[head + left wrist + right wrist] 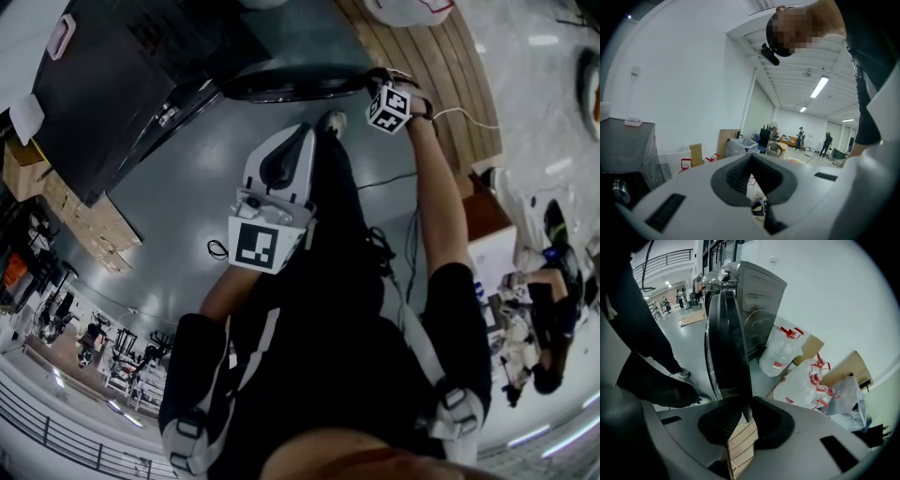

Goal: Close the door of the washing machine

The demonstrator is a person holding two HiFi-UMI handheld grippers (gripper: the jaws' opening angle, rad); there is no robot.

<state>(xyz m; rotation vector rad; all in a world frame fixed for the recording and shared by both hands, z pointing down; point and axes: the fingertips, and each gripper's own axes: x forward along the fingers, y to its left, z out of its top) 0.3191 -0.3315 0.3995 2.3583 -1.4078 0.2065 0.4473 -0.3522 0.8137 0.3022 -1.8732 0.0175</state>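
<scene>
Right gripper (745, 411) looks pinched onto the thin rim of the washing machine door (724, 348), which is swung wide open. The hold is shallow, so pushing could pop it off. Left gripper (752, 157) is closed on nothing.

Grey floor (178, 220), white wall (684, 70), o/head strip lights (819, 87), cardbd boxes (86, 223), wood pallet (433, 58)

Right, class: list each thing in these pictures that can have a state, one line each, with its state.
washing machine door: open, swung out edge-on.
right tool: closed on the door's rim.
left tool: closed, nothing between its jaws.
</scene>
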